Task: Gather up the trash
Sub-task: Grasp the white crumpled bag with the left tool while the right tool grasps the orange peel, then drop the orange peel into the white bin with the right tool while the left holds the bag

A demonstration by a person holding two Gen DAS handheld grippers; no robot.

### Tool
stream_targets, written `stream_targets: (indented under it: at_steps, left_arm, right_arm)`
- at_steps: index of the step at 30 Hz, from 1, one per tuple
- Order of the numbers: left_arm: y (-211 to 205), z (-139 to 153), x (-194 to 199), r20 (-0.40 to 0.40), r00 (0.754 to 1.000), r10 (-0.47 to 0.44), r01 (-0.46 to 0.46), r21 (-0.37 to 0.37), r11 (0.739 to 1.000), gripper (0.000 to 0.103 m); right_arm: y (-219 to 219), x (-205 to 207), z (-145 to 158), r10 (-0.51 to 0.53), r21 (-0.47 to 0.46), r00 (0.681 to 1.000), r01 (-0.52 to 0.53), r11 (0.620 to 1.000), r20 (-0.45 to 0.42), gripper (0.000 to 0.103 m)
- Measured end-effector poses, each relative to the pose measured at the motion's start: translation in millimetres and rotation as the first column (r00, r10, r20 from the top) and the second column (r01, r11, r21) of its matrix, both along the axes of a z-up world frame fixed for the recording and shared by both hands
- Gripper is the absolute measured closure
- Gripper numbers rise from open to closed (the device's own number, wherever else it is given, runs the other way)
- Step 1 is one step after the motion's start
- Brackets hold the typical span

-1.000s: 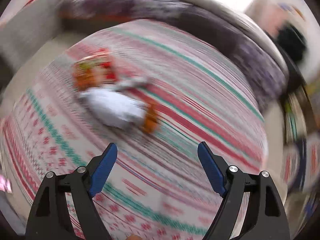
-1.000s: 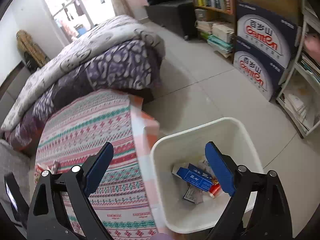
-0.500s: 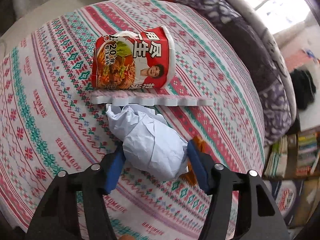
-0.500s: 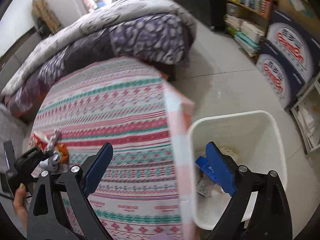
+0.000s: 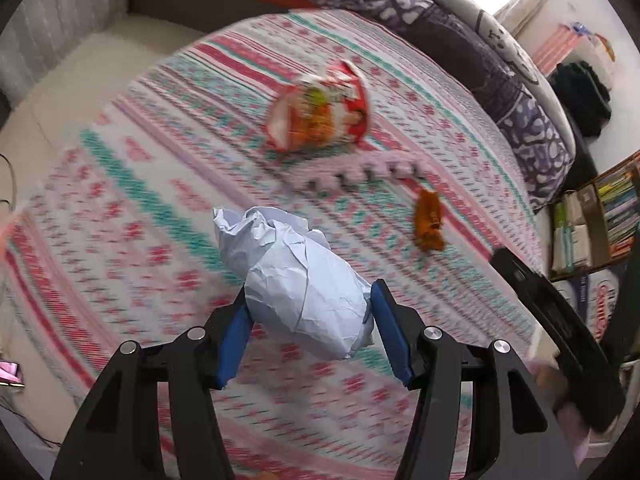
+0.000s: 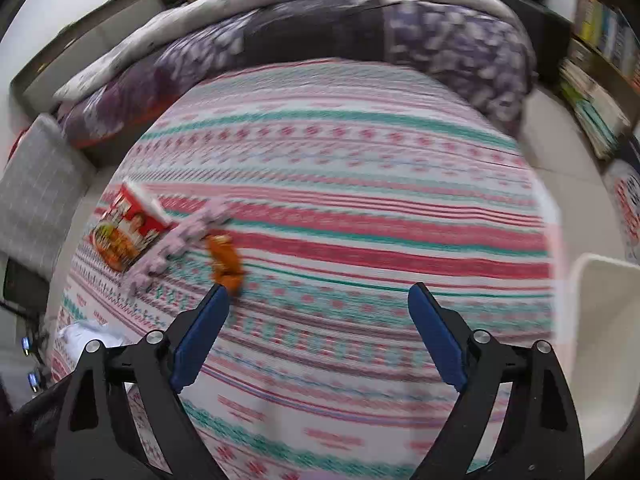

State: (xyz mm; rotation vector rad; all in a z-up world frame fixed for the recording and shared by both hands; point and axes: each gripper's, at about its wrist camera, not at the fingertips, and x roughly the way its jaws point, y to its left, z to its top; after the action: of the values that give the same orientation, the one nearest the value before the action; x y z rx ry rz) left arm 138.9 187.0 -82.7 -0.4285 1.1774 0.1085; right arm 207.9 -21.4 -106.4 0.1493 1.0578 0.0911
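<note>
The left gripper (image 5: 308,328) is clamping the crumpled paper ball (image 5: 296,280) above the striped cloth (image 5: 120,208) — carry it level (paper slips) to the white bin (image 6: 604,344); the right gripper (image 6: 318,332) is gaping empty.

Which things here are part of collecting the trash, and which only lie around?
For the job:
- crumpled white paper, held in the left gripper
- red noodle packet
- pink strip
- orange wrapper
- white bin
- right gripper, open

Lying about:
- patterned quilt
- books
</note>
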Motion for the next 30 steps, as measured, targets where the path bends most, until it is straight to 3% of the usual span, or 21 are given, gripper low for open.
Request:
stream_targets:
  at_steps: [4, 14, 17, 21, 30]
  left_arm:
    - [19, 4, -8, 0.022, 1.0, 0.02, -0.021, 0.059, 0.998, 0.046]
    - [47, -1, -14, 0.02, 0.998, 0.065, -0.066, 0.052, 0.996, 0.045]
    - [47, -1, -15, 0.024, 0.998, 0.065, -0.066, 0.052, 0.996, 0.045]
    - [43, 6, -16, 0.051, 0.997, 0.053, -0.057, 0.082, 0.995, 0.045]
    - [41, 23, -18, 0.116, 0.992, 0.055, -0.07, 0.123, 0.99, 0.045]
  right_arm:
    - [28, 11, -14, 0.059, -0.017, 0.998, -0.059, 0.998, 0.017, 0.022]
    - [53, 25, -35, 0.158, -0.142, 0.986, -0.148, 0.979, 0.061, 0.05]
    - [58, 25, -34, 0.184, -0.178, 0.981, -0.17, 0.969, 0.067, 0.079]
    - [58, 21, -31, 0.187, -0.185, 0.98, -0.173, 0.967, 0.064, 0.083]
    - [52, 8, -8, 0.17, -0.105, 0.982, -0.161, 0.981, 0.083, 0.083]
